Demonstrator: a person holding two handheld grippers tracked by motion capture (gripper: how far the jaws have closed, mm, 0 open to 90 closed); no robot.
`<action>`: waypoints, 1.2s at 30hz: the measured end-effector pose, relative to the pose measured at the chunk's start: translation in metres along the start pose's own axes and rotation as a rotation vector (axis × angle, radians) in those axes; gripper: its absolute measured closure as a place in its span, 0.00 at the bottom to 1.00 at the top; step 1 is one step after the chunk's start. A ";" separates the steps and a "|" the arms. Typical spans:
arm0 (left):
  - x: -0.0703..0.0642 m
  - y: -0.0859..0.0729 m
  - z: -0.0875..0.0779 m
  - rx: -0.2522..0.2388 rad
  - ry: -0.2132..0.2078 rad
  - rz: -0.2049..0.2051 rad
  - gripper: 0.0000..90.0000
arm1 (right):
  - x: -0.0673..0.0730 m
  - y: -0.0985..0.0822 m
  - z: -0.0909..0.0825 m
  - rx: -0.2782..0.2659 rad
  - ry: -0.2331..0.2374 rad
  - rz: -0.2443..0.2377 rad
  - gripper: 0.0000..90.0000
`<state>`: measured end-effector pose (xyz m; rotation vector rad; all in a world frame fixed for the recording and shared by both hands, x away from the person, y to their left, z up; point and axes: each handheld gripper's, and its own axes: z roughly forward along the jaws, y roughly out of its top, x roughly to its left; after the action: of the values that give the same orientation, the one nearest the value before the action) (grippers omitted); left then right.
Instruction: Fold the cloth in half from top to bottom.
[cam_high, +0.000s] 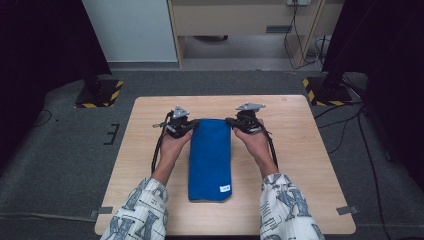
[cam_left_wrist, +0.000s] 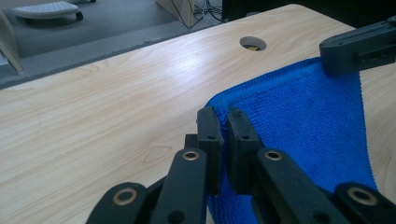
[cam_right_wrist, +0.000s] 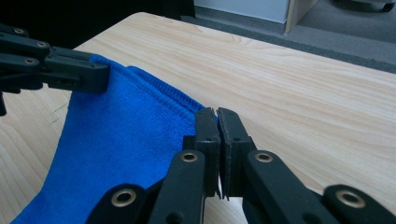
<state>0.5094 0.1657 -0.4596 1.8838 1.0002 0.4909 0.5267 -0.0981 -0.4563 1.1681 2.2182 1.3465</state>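
A folded blue towel (cam_high: 210, 157) lies lengthwise in the middle of the wooden table (cam_high: 305, 165), a small white label near its front right corner. My left gripper (cam_high: 190, 125) is shut on the towel's far left corner, and my right gripper (cam_high: 231, 122) is shut on its far right corner. The far edge is raised a little off the table between them. In the left gripper view the jaws (cam_left_wrist: 223, 122) pinch the blue towel (cam_left_wrist: 299, 121) edge, with the right gripper (cam_left_wrist: 359, 49) beyond. In the right gripper view the jaws (cam_right_wrist: 217, 122) clamp the blue towel (cam_right_wrist: 121, 140) hem, the left gripper (cam_right_wrist: 56, 70) opposite.
The table has a round cable hole (cam_left_wrist: 252, 43) near its far right corner. Dark curtains hang at both sides, with black stand bases (cam_high: 98, 93) marked in yellow on the grey floor. A wooden desk frame (cam_high: 240, 20) stands behind the table.
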 end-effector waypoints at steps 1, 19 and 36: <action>0.001 0.001 -0.002 -0.004 0.003 0.001 0.95 | 0.001 0.001 0.000 -0.001 0.000 0.002 0.98; 0.001 0.001 -0.022 -0.002 -0.034 0.043 0.95 | 0.019 0.004 -0.016 -0.008 0.024 -0.055 0.98; -0.017 -0.015 -0.047 0.001 -0.054 0.069 0.95 | 0.039 -0.018 -0.038 -0.003 0.075 -0.107 0.98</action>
<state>0.4603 0.1812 -0.4480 1.9277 0.9027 0.4777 0.4708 -0.0950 -0.4457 0.9978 2.2939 1.3706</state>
